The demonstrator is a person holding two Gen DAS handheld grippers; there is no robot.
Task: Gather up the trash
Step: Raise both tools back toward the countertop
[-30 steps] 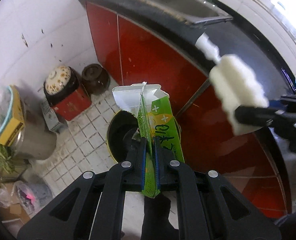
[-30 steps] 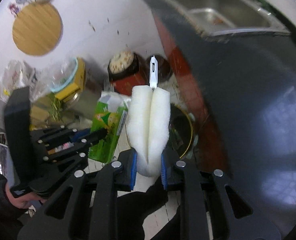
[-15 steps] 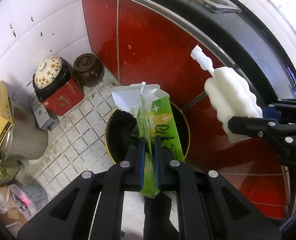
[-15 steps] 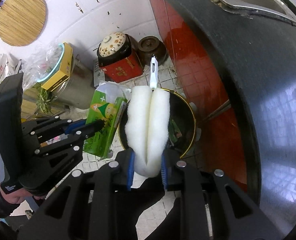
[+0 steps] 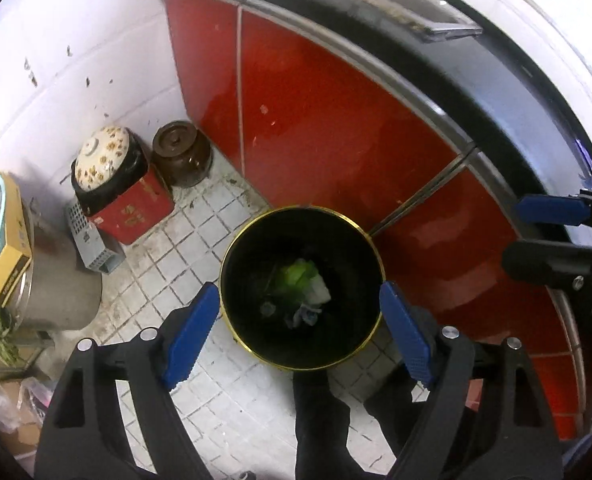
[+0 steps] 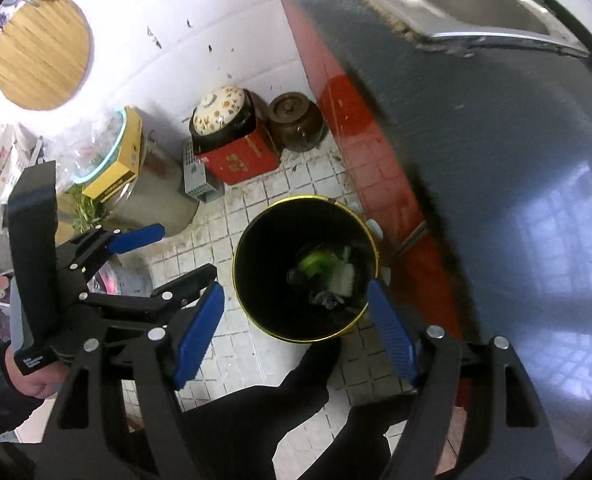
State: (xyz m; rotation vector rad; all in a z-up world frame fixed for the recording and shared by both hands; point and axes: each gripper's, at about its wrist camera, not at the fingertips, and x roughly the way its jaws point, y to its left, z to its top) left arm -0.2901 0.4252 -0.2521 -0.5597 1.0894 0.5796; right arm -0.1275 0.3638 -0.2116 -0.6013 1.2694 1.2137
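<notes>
Green carton (image 5: 296,276) lies in bin (image 5: 232,252) — both tongs opening, empty

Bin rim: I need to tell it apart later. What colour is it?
Gold rim on a black bin; left wrist view.

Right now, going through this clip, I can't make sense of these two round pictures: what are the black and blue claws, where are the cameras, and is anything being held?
The claws are two hand-held grippers; a person carries one in each hand. Each round picture comes from a fisheye camera on one gripper, looking along its fingers. In the left wrist view the left gripper fills the bottom, with the right gripper at the right edge. In the right wrist view the right gripper is at the bottom, and the left one, with the hand holding it, on the left. Both point down over a black bin on the tiled floor, beside red cabinets. Both pairs of jaws are opening with nothing between them. A green carton and a white sponge lie in the bin.
</notes>
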